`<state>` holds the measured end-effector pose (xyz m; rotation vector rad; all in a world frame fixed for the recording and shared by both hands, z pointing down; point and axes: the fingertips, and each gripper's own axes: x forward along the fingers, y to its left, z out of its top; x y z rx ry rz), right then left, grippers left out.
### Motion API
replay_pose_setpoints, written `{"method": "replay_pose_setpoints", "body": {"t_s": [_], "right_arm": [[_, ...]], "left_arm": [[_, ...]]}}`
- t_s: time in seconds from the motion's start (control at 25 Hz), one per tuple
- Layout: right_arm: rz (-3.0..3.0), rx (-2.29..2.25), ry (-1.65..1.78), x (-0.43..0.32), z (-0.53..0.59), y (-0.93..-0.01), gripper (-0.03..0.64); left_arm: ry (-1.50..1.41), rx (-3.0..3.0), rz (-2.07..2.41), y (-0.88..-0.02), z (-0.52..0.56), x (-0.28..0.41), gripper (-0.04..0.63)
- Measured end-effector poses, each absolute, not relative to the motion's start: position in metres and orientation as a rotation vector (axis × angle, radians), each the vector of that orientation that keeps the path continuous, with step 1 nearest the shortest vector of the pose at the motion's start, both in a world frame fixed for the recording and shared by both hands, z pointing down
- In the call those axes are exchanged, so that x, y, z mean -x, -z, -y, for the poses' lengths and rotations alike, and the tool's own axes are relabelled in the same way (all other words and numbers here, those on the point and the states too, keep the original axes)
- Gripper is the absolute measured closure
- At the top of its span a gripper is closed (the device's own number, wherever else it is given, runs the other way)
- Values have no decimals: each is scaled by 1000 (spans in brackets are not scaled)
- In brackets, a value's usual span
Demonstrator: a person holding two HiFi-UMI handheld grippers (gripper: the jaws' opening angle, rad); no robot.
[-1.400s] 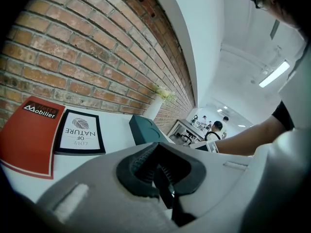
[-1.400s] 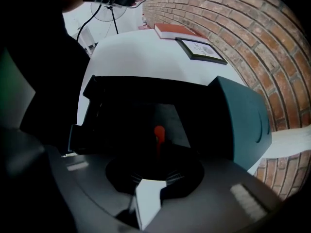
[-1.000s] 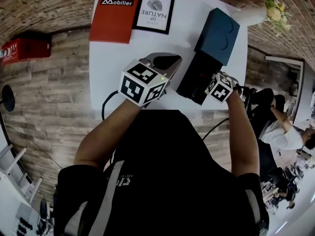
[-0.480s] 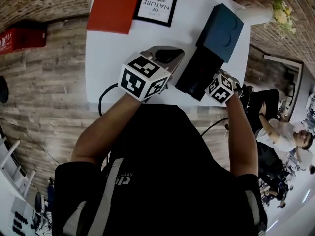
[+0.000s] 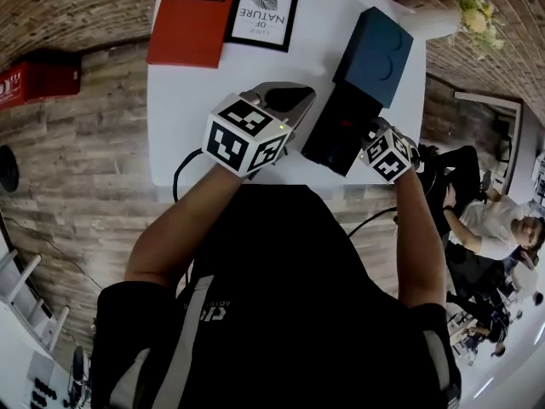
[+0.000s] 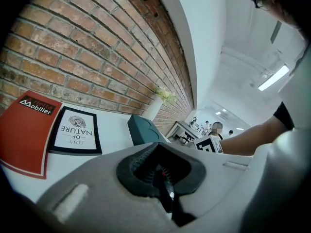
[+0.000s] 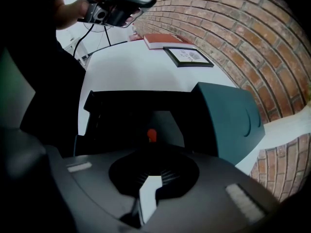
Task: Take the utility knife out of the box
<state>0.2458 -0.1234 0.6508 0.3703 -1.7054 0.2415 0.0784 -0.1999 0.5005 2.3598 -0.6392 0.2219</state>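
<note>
Seemingly idle, left hand-held gripper [image 5: 285, 102], jaws together and empty, hovered over the bench [image 5: 196, 118] left of the box [image 5: 341, 135], leaving access free. Right hand-held gripper [image 7: 151, 149] pointed down into the box, apparently pinching the utility knife [image 7: 151, 135] inside for lifting.
</note>
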Motion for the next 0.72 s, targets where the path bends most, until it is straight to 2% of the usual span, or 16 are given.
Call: {"method": "replay_pose_setpoints", "body": {"t_s": [0.08, 0.2, 0.72], "right_arm": [[1674, -331, -230, -249, 123, -654, 609], [1610, -224, -219, -253, 116, -667, 548], [1569, -178, -160, -253, 113, -678, 560]], "left_arm": [[-226, -2360, 634, -501, 198, -80, 588], [-230, -2358, 633, -501, 197, -79, 588], [-215, -2352, 641, -501, 197, -76, 588]]}}
